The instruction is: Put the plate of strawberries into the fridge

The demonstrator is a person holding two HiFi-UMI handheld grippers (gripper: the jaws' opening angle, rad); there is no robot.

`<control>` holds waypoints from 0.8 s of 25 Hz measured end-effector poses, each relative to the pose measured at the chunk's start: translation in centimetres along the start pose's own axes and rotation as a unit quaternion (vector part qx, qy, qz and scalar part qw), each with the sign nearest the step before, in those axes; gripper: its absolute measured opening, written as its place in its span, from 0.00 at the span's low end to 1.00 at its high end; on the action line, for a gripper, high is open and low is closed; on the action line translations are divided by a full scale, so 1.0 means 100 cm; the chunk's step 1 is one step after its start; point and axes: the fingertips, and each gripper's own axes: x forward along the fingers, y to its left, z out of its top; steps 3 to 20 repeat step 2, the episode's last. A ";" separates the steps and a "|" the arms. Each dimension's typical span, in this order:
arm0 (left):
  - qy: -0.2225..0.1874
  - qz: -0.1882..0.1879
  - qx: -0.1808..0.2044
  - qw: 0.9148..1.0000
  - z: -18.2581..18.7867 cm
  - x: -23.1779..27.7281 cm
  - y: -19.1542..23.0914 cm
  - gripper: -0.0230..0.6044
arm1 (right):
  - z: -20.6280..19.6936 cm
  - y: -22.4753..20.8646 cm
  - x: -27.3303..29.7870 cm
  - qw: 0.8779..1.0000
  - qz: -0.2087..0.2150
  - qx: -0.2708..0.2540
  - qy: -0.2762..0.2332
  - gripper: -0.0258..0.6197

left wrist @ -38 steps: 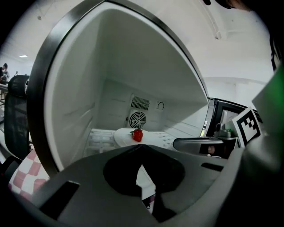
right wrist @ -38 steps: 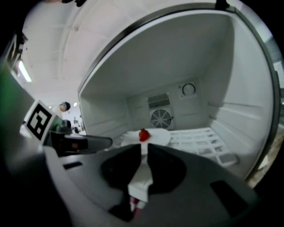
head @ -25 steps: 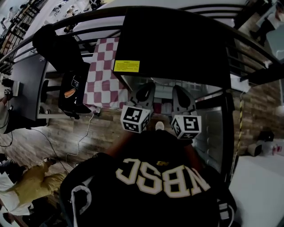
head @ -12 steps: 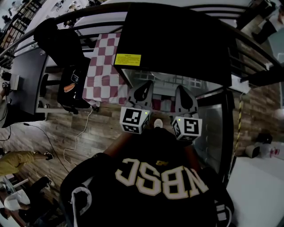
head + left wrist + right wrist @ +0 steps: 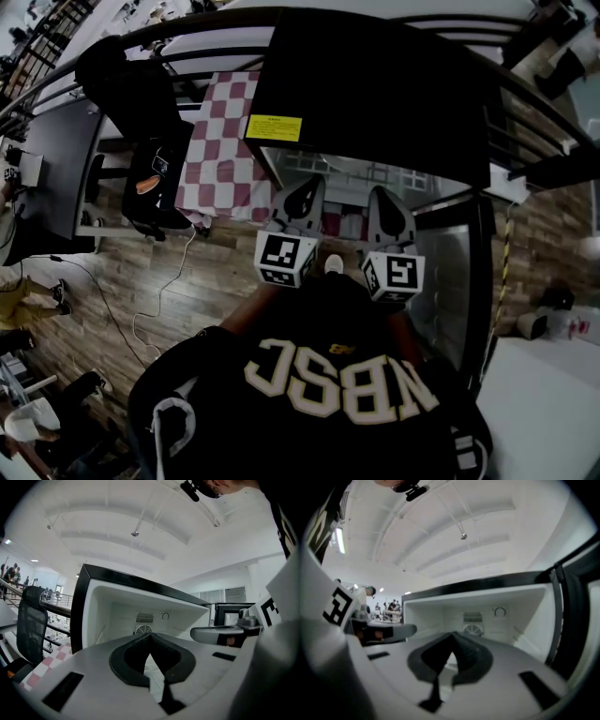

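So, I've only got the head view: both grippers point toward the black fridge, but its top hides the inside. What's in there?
Observer: The left gripper view looks into the open fridge: white walls, a round fan vent at the back, and no plate in the part that shows.
Operator: Are the fingers holding anything?
Observer: On the left gripper the fingers meet at the tips, with nothing between them.
Operator: And the right?
Observer: The right gripper is shut and empty too.
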 end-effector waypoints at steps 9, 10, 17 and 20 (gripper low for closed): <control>0.001 -0.002 -0.001 1.000 -0.002 -0.001 -0.001 0.06 | -0.003 0.002 0.000 1.000 0.005 0.001 0.004 0.07; 0.001 -0.002 -0.001 1.000 -0.002 -0.001 -0.001 0.06 | -0.003 0.002 0.000 1.000 0.005 0.001 0.004 0.07; 0.001 -0.002 -0.001 1.000 -0.002 -0.001 -0.001 0.06 | -0.003 0.002 0.000 1.000 0.005 0.001 0.004 0.07; 0.001 -0.002 -0.001 1.000 -0.002 -0.001 -0.001 0.06 | -0.003 0.002 0.000 1.000 0.005 0.001 0.004 0.07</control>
